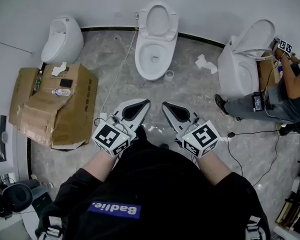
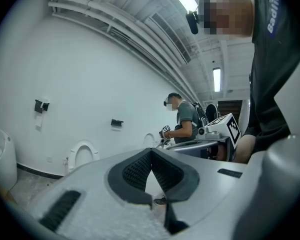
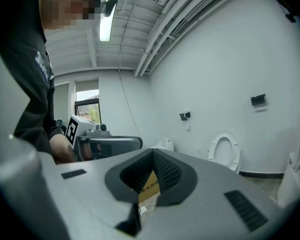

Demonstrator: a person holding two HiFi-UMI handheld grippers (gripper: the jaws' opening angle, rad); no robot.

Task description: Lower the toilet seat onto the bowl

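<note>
White seat (image 1: 159,18) stands raised at the far wall, above the bowl (image 1: 151,59). Both the left claw (image 1: 146,104) and right claw (image 1: 165,105) are pressed together, empty, well short of it. Advised: approach, catch the seat's top edge, and ease it down slowly. Hinge and lid cannot be told apart from here.

White walls (image 1: 20,4), grey marbled floor (image 1: 190,99), ceiling strip light (image 2: 216,79)
</note>
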